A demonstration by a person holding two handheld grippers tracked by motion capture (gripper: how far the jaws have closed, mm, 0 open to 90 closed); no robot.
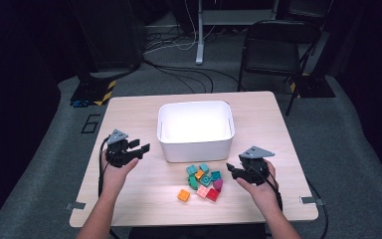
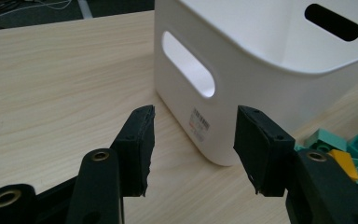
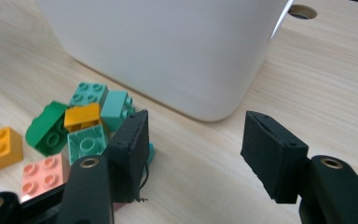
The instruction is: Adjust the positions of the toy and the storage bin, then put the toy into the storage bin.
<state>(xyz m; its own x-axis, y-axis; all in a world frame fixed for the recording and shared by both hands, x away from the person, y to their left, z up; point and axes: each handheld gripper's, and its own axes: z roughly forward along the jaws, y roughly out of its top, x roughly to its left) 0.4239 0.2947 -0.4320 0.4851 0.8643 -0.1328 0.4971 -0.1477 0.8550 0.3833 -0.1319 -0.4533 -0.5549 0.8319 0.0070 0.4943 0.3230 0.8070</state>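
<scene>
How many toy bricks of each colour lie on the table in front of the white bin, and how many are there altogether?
Teal bricks: 4
Orange bricks: 2
Green brick: 1
Pink brick: 1
Red brick: 1
Magenta brick: 1
Total: 10

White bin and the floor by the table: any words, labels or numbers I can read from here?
"6": a numeral marked on the grey floor, left of the table.
Sticker low on the white bin, left gripper view: print too small and blurred to read.
Nothing else legible.
</scene>
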